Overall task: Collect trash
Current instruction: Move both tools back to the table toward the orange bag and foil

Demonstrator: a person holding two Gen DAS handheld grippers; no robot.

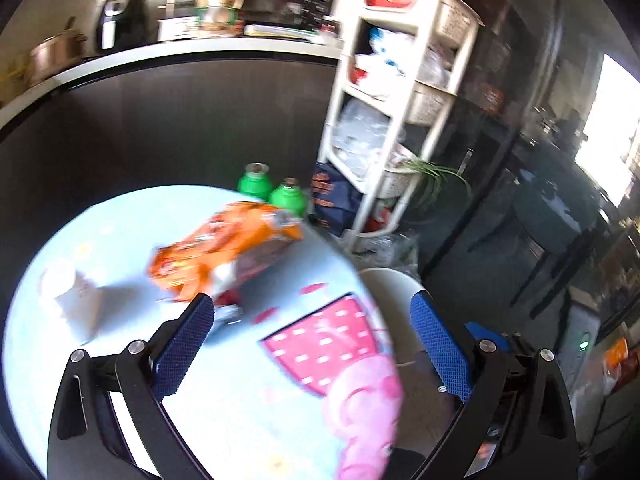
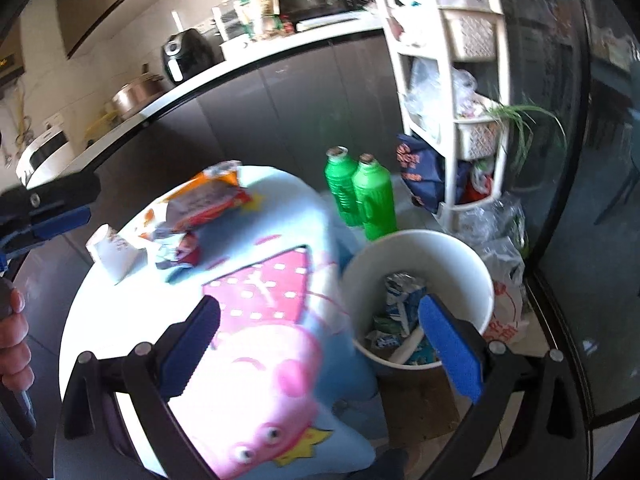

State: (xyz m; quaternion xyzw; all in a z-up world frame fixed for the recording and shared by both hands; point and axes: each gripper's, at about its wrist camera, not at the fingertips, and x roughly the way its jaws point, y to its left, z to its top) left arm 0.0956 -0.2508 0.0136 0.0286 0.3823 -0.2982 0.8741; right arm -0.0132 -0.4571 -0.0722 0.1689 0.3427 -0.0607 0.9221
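An orange snack bag (image 1: 224,248) lies on the small round table (image 1: 100,224) with a light blue cartoon cloth; it also shows in the right wrist view (image 2: 200,204). A white paper cup (image 1: 68,292) lies on its side to the left, also in the right wrist view (image 2: 114,252). A small crumpled wrapper (image 2: 176,250) lies beside the bag. My left gripper (image 1: 312,340) is open and empty, just short of the bag. My right gripper (image 2: 320,340) is open and empty, over the table edge and a white bin (image 2: 416,248) holding wrappers.
Two green bottles (image 2: 360,196) stand on the floor behind the table. A white shelf rack (image 2: 452,92) with bags stands to the right. A dark counter (image 1: 180,112) with appliances runs behind. Plastic bags (image 2: 504,248) lie beside the bin.
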